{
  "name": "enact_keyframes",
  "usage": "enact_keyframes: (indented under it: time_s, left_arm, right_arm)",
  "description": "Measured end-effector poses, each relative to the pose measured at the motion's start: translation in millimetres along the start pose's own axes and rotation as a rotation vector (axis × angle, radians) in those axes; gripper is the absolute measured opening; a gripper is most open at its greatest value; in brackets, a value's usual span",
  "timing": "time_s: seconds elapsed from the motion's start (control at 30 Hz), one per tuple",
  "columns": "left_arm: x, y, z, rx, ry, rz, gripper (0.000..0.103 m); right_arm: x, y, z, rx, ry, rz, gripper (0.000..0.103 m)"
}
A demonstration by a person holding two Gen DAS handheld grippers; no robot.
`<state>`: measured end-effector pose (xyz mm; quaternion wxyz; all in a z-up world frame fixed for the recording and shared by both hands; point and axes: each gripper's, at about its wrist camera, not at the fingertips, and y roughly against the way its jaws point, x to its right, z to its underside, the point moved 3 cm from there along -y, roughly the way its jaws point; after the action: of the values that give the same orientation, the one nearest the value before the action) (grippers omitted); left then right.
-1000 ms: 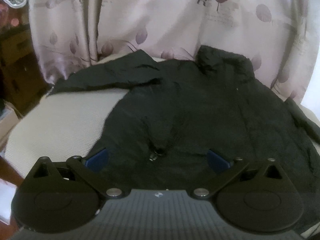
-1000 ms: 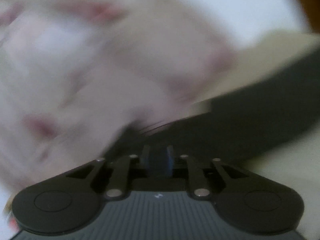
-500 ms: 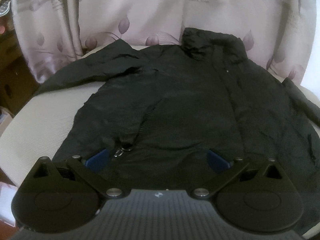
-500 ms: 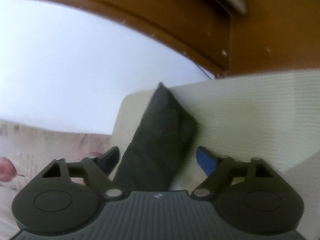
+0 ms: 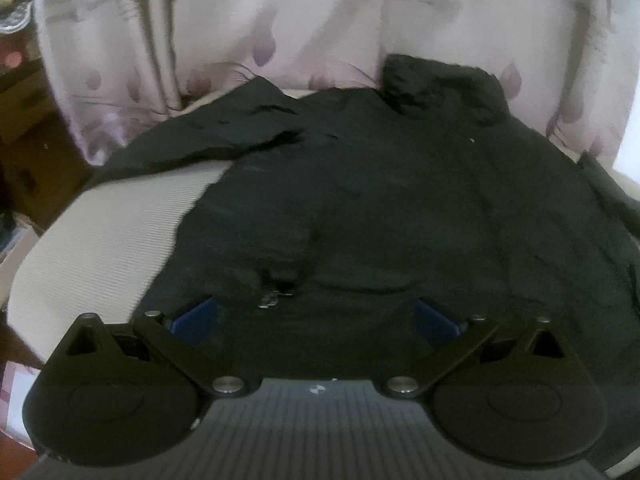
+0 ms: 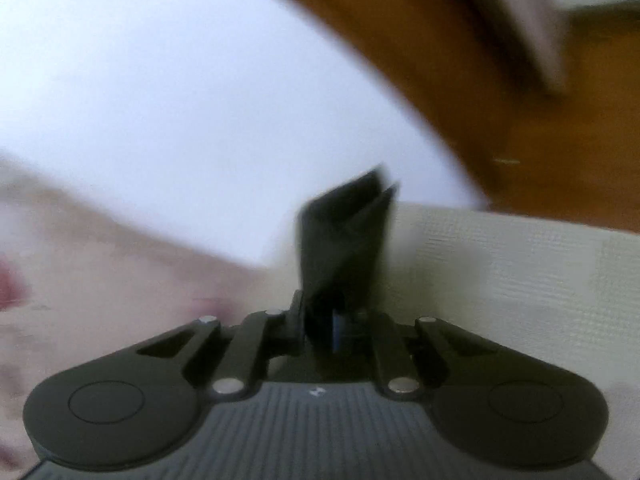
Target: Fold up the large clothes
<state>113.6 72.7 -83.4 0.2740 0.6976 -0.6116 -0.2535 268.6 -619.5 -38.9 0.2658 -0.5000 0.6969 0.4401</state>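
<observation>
A black jacket (image 5: 400,208) lies spread front-up on a cream ribbed surface (image 5: 112,232), its collar (image 5: 440,88) at the far side against the curtain. One sleeve (image 5: 200,144) stretches to the far left. My left gripper (image 5: 314,316) hovers open just above the near hem, with the zipper pull (image 5: 272,300) between its blue pads and nothing gripped. In the blurred right wrist view, my right gripper (image 6: 324,328) is closing, its jaws drawn together on the black sleeve end (image 6: 344,240), which stands up from between them.
A pale flowered curtain (image 5: 320,20) hangs behind the jacket, and dark wooden furniture (image 5: 20,128) stands at the left. In the right wrist view, a bright white area (image 6: 200,100) and a brown wooden frame (image 6: 540,160) lie beyond the cream surface (image 6: 500,272).
The right gripper swung round to the sleeve end, stood open around it, then closed on it; the fabric now stands upright. The left gripper stays open and has barely shifted over the hem.
</observation>
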Motion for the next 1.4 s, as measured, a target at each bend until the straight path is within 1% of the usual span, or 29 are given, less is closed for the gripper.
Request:
enact_keyframes:
  time_s: [0.1, 0.13, 0.17, 0.2, 0.27, 0.33, 0.37, 0.4, 0.43, 0.53, 0.63, 0.7, 0.73, 0.8, 0.83, 0.87, 0.9, 0.93, 0.97, 1.0, 1.03, 1.07, 1.1, 1.13, 1.2, 1.23, 1.27, 1.33, 1.4]
  left_arm:
    - [-17.3, 2.6, 1.8, -0.006, 0.043, -0.002, 0.103]
    - [-22.9, 3.5, 3.1, -0.007, 0.058, 0.000, 0.103]
    - [-28.5, 4.3, 4.5, -0.007, 0.072, -0.001, 0.103]
    - [-33.3, 4.8, 5.5, -0.006, 0.082, -0.003, 0.103]
    - [-44.9, 6.5, 8.1, -0.006, 0.104, -0.008, 0.103]
    - [-55.6, 8.3, 9.6, -0.005, 0.123, -0.008, 0.103]
    - [-61.7, 9.3, 10.3, -0.002, 0.133, -0.009, 0.103]
    - [-66.5, 9.9, 10.8, 0.000, 0.140, -0.011, 0.103]
    - [-71.7, 10.6, 11.5, 0.001, 0.146, -0.014, 0.103]
    - [-85.9, 12.5, 13.7, 0.007, 0.159, -0.021, 0.103]
    - [-95.8, 10.8, 16.9, 0.004, 0.169, -0.032, 0.103]
    - [-101.1, 7.3, 19.1, -0.007, 0.183, -0.029, 0.103]
    - [-102.6, 5.9, 20.2, -0.012, 0.189, -0.028, 0.103]
    - [-106.7, 2.4, 21.0, -0.017, 0.199, -0.029, 0.103]
    - [-108.3, 1.4, 21.0, -0.019, 0.204, -0.029, 0.103]
    - [-109.7, 1.3, 20.5, -0.015, 0.207, -0.029, 0.103]
    - [-111.1, 2.5, 20.3, -0.007, 0.208, -0.031, 0.103]
    - [-113.0, 2.4, 18.6, 0.000, 0.208, -0.036, 0.103]
    - [-115.8, 1.6, 15.6, 0.000, 0.209, -0.041, 0.103]
    - [-120.5, -0.8, 11.0, -0.003, 0.217, -0.039, 0.103]
    - [-128.2, -2.1, 5.7, 0.003, 0.239, -0.028, 0.103]
    - [-136.8, -3.8, 0.9, 0.019, 0.260, -0.020, 0.103]
    - [-146.2, -5.8, -3.9, 0.030, 0.285, -0.023, 0.103]
    - [-156.7, -9.0, -9.5, 0.031, 0.308, -0.031, 0.103]
    - [-180.9, -18.2, -22.0, 0.045, 0.349, -0.015, 0.103]
    - [-193.6, -24.4, -28.0, 0.047, 0.367, -0.017, 0.103]
    - [-204.6, -31.6, -34.2, 0.043, 0.383, -0.023, 0.102]
    - [-229.0, -47.7, -47.4, 0.048, 0.417, -0.015, 0.098]
    - [-256.2, -67.1, -58.2, 0.025, 0.478, 0.020, 0.097]
  right_arm:
    - [-111.2, -4.2, 36.2, -0.043, 0.129, -0.185, 0.012]
    - [-150.0, -7.8, 57.0, -0.072, 0.160, -0.257, 0.012]
    - [-178.9, -11.5, 77.0, -0.101, 0.181, -0.310, 0.012]
    - [-205.0, -16.8, 99.7, -0.134, 0.200, -0.358, 0.012]
    - [-253.4, -30.1, 155.8, -0.211, 0.257, -0.436, 0.011]
    - [-287.4, -39.8, 215.2, -0.279, 0.325, -0.467, 0.011]
    - [-301.1, -48.5, 249.0, -0.319, 0.363, -0.475, 0.011]
    - [-306.4, -56.7, 272.9, -0.350, 0.400, -0.479, 0.012]
    - [-312.9, -64.4, 305.9, -0.386, 0.437, -0.474, 0.012]
    - [-320.7, -77.5, 380.8, -0.465, 0.525, -0.449, 0.012]
    - [-320.7, -83.7, 438.2, -0.524, 0.615, -0.413, 0.013]
    - [-319.7, -88.2, 466.9, -0.564, 0.676, -0.401, 0.013]
    - [-314.2, -77.4, 476.3, -0.577, 0.704, -0.398, 0.014]
    - [-309.4, -80.4, 498.0, -0.621, 0.798, -0.384, 0.015]
    - [-308.5, -79.6, 508.3, -0.627, 0.868, -0.362, 0.017]
    - [-306.2, -79.4, 515.5, -0.630, 0.942, -0.343, 0.021]
    - [-301.7, -76.7, 521.2, -0.637, 0.996, -0.342, 0.027]
    - [-299.5, -71.2, 525.2, -0.647, 1.044, -0.351, 0.049]
    - [-296.8, -62.1, 527.8, -0.648, 1.099, -0.360, 0.082]
    - [-295.0, -49.5, 527.9, -0.624, 1.166, -0.372, 0.094]
    - [-296.1, -38.7, 524.5, -0.575, 1.219, -0.380, 0.098]
    - [-294.9, -22.8, 517.8, -0.506, 1.268, -0.390, 0.098]
    - [-292.8, -9.4, 509.0, -0.457, 1.283, -0.406, 0.098]
    - [-290.3, 5.0, 498.8, -0.433, 1.283, -0.430, 0.098]
    - [-277.3, 32.5, 479.7, -0.432, 1.283, -0.491, 0.098]
    - [-271.1, 42.2, 473.9, -0.431, 1.296, -0.504, 0.098]
    - [-260.6, 53.3, 468.3, -0.422, 1.323, -0.506, 0.098]
    - [-236.9, 68.3, 462.2, -0.405, 1.381, -0.482, 0.098]
    - [-217.3, 71.0, 461.9, -0.418, 1.409, -0.461, 0.098]
